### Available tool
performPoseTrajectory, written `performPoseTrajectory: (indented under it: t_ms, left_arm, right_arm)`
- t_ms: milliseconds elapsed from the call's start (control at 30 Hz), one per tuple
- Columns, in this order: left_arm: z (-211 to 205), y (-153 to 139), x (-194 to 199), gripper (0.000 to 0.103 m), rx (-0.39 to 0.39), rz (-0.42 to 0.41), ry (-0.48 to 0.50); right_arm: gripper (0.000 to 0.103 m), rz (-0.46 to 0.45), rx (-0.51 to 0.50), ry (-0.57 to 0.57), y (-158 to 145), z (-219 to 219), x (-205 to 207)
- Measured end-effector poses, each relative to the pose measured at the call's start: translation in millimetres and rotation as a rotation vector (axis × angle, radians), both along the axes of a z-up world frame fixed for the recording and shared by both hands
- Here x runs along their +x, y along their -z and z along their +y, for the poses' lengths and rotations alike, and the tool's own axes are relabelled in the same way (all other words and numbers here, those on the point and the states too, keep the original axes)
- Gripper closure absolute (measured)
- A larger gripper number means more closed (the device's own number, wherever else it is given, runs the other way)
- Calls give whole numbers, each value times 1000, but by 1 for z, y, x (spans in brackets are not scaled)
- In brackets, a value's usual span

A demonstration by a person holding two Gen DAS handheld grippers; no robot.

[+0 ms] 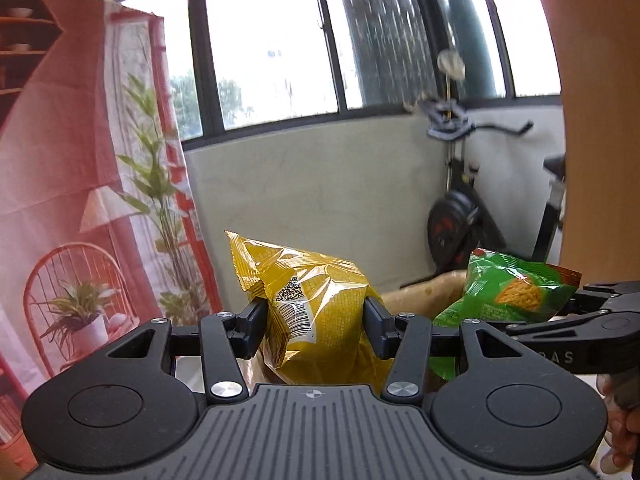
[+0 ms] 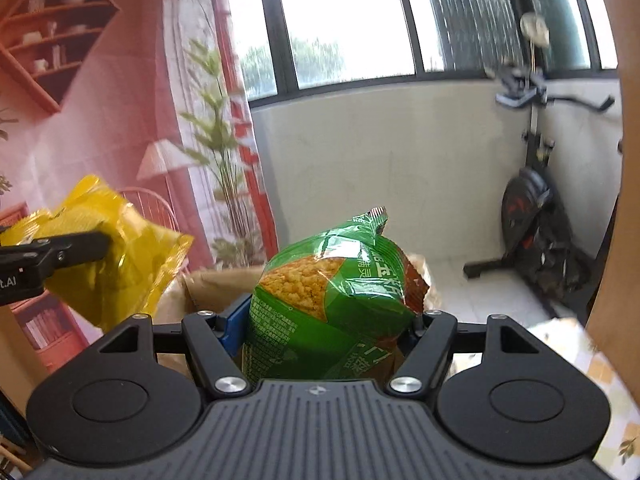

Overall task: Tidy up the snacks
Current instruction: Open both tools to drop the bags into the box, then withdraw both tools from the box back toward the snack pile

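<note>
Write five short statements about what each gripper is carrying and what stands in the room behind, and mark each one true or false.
1. The left gripper is clamped on a yellow snack bag. True.
2. The right gripper is empty. False: it holds a green snack bag between its fingers.
3. An exercise bike stands by the wall under the window. True.
4. Both bags lie flat on a table. False: both are held up in the air.
5. A brown paper bag shows behind the green snack bag. True.
</note>
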State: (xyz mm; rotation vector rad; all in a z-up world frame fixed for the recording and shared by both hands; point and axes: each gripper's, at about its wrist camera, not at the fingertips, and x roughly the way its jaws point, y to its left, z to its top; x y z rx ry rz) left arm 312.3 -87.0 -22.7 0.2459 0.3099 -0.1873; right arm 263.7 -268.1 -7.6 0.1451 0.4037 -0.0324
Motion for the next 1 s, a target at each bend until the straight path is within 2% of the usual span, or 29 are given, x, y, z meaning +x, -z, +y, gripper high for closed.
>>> performPoseTrajectory:
  t_ms: [167,300,467,567,633,733,1000]
  left_arm:
    - [0,20,19,49,6,57,-26]
    - [2,31,25,49,17,60,-26]
    - [5,35,35,48,4,112,-48]
    - [8,39,35,45,17,124,-22]
    - [11,40,35,37,36,121,-38]
    - [21,37,34,33,5,132,-46]
    - [40,26,16,33,-46,160,-76]
  right_arm:
    - [32,30,36,-15,19,-9,11]
    - [32,21,84,-6,27,-18,15]
    - [32,0,59,21,26,-18,23]
    - [31,7,43,36,27,-13,30]
    - [29,63,36,47,33,-11,38]
    - [27,122,52,46,39,-11,43]
    - [26,79,16,17,33,-8,13]
